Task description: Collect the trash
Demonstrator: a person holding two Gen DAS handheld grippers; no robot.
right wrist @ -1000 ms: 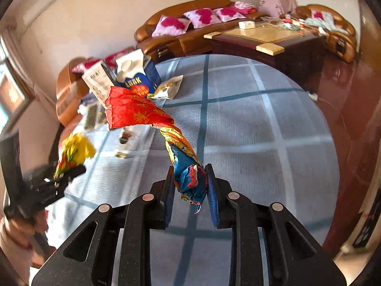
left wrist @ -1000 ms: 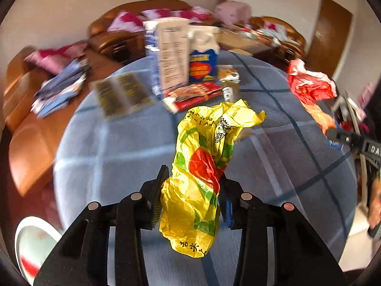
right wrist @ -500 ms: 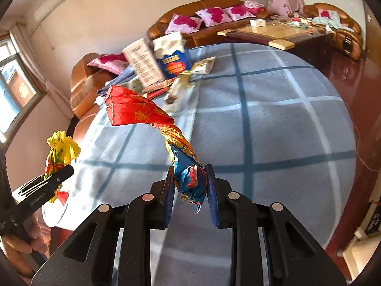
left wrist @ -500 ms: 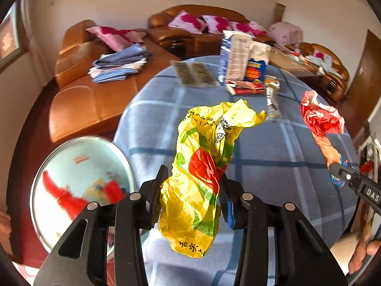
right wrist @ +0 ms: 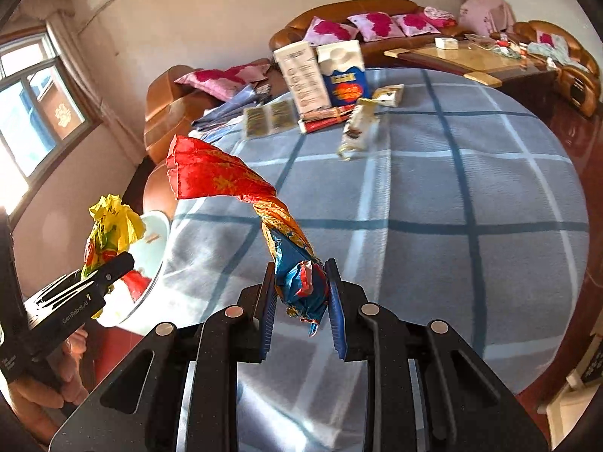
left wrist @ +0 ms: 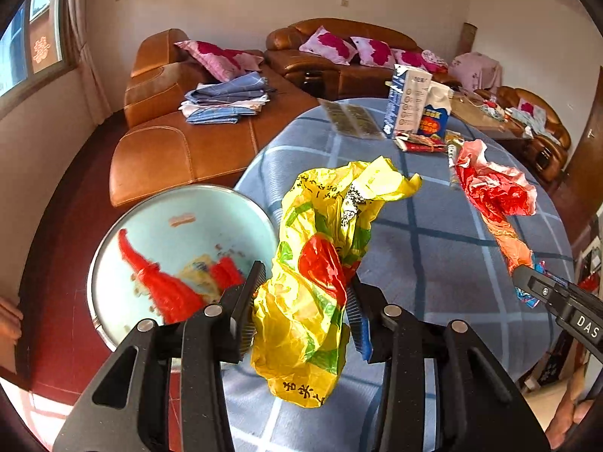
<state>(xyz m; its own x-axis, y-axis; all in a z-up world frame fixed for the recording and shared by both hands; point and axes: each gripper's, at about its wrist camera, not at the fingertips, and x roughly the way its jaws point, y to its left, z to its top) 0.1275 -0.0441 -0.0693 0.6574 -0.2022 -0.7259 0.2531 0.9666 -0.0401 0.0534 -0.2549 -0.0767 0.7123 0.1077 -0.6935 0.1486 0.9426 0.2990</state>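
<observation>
My left gripper (left wrist: pixel 301 301) is shut on a crumpled yellow plastic bag (left wrist: pixel 324 263) and holds it above the table's left edge, beside a pale blue round bin (left wrist: pixel 113 248) that holds red wrappers. My right gripper (right wrist: pixel 300 293) is shut on a twisted red and blue wrapper (right wrist: pixel 226 177) and holds it over the table. The red wrapper also shows in the left wrist view (left wrist: pixel 493 192). The yellow bag (right wrist: pixel 109 226) and the bin (right wrist: pixel 154 241) show at left in the right wrist view.
A round table with a blue checked cloth (right wrist: pixel 452 188) carries two cartons (right wrist: pixel 324 71), flat packets (right wrist: pixel 267 115), a red packet (right wrist: pixel 328 118) and a crumpled wrapper (right wrist: pixel 358 128) at its far side. Brown leather sofas (left wrist: pixel 181 143) stand behind and left.
Both grippers have swung left along the table with their trash still held. The pale blue bin has come into view and now lies just left of the yellow bag.
</observation>
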